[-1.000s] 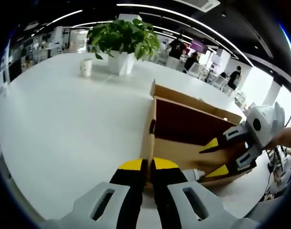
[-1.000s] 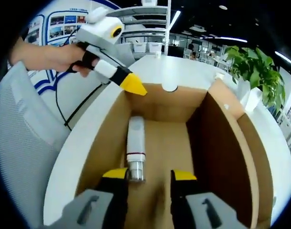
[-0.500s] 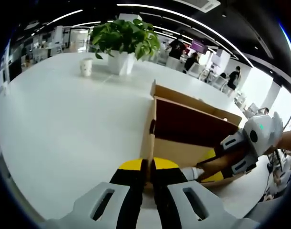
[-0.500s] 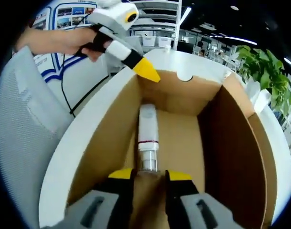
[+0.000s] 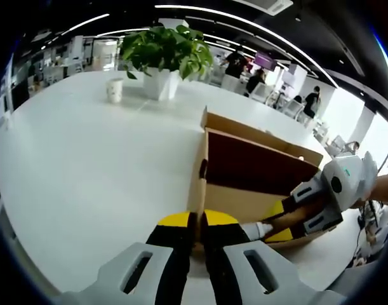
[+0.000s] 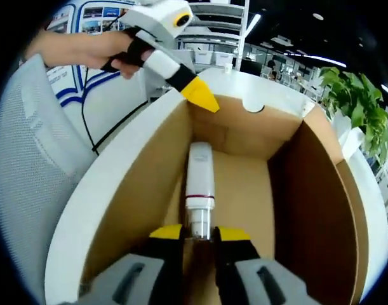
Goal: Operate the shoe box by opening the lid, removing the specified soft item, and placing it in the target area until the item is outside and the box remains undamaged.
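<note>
Shoe box (image 6: 295, 190) sits open on the white table (image 5: 86, 165), toward the table's curved edge nearest the person; the lid is already up as a flap along one long side, dark red inside in the left gripper view.

Left gripper (image 5: 197, 220): jaws pressed together on the box's end wall, at the top edge near the corner. In the right gripper view the same left gripper (image 6: 200, 98) shows its yellow tips on that rim. My read: it pins the box so it won't slide or tip while the other tool reaches in.

Right gripper (image 6: 198, 233) is down inside the box, jaws drawn close around the clear cap end of the white tube (image 6: 199, 181). The tube lies lengthwise on the box floor, closer to the long wall on the person's side, other end pointing at the far end wall. Looks like a pinch on the cap; firm contact can't be confirmed.

Task thing is in the box, not yet out. Next step likely lifts straight up, clear of the cardboard walls, to avoid tearing.

Potted plant (image 5: 165, 54) and paper cup (image 5: 115, 89) stand at the table's far side, well apart from the box.
</note>
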`<move>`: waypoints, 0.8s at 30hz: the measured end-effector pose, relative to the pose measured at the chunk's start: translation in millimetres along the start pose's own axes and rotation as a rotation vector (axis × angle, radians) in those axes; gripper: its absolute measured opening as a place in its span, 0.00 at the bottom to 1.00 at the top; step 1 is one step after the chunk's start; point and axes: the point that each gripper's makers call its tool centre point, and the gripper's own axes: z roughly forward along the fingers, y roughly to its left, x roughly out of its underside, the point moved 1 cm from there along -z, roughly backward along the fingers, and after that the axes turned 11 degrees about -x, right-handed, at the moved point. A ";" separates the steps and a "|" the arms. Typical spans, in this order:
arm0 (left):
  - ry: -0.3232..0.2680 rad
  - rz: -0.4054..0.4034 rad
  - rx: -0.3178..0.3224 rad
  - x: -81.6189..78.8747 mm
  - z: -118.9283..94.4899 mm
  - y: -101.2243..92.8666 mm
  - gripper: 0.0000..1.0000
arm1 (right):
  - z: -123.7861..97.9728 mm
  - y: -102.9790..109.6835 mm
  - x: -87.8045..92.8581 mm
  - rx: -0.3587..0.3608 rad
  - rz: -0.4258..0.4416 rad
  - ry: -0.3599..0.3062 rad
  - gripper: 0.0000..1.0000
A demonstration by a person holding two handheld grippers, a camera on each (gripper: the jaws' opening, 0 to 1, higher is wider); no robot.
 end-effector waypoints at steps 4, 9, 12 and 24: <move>-0.028 0.037 0.003 -0.8 -1.7 -2.9 0.04 | -4.5 0.8 -1.1 0.012 0.008 -0.004 0.15; -0.027 0.071 0.005 -1.8 0.3 -3.1 0.04 | -11.7 -0.3 -7.1 0.037 0.034 -0.032 0.14; -0.033 0.093 0.004 -2.2 1.1 -2.6 0.05 | -16.1 0.0 -9.4 0.053 0.031 -0.036 0.14; -0.053 0.186 0.050 -1.6 -11.5 -4.2 0.15 | -55.6 0.4 -24.0 0.166 0.020 -0.097 0.13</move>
